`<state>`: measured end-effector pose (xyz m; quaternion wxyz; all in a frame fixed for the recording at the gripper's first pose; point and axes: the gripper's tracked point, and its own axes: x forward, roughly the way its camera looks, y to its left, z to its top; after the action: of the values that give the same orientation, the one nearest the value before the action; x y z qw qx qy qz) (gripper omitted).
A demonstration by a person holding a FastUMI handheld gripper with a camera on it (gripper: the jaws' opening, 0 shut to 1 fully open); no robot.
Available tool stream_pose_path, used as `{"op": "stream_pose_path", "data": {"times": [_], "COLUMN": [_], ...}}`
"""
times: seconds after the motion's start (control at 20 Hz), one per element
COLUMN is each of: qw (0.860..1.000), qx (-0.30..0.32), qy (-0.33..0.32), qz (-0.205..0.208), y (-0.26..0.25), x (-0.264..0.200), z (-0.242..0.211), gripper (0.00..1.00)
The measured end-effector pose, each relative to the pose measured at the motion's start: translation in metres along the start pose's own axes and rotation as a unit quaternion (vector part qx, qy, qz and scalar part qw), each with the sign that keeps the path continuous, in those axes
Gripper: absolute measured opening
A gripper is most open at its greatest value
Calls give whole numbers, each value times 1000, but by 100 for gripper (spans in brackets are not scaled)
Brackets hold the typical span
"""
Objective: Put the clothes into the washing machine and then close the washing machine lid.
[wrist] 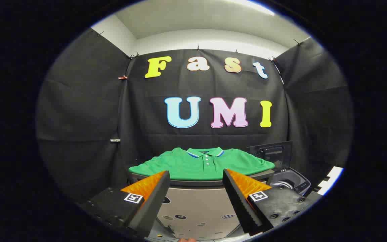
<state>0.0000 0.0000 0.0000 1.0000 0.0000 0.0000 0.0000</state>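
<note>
A: What is seen, biggest item first?

B: A table (200,183) is seen ahead of the gripper, with a dark rim along its front edge. Its pale front panel is visible between the fingers.

A: And the clothes?

B: A green polo shirt (200,164) is laid flat across the tabletop, front side up. It is spread wide, with both sleeves stretched out toward the table's ends. The collar is trimmed with a blue and white stripe, and a short placket with small light buttons is seen below it. The fabric is mostly smooth.

A: Washing machine?

B: The washing machine (289,183) is placed just beside the table, on the right side, lower than the tabletop. Its lid (270,153) is raised upright, dark, with a handle recess on its face. The tub opening is partly seen below it.

A: Gripper state?

B: The gripper (196,177) is held spread apart, with nothing between the fingers. The fingertips (162,178) are seen just short of the table's front edge, and the shirt lies beyond them, untouched. Each finger is marked with a small square tag.
</note>
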Motion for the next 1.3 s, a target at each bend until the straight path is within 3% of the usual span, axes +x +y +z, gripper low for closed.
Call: {"op": "stream_pose_path", "data": {"times": [0.2, 0.85, 1.3], "qw": [1000, 1000, 1000], "qx": [-28, -16, -9], "qy": [-4, -6, 0], "qz": [3, 14, -4], "y": [-1, 14, 4], "x": [0, -19, -17], "z": [5, 8, 4], "gripper": [98, 97, 97]}}
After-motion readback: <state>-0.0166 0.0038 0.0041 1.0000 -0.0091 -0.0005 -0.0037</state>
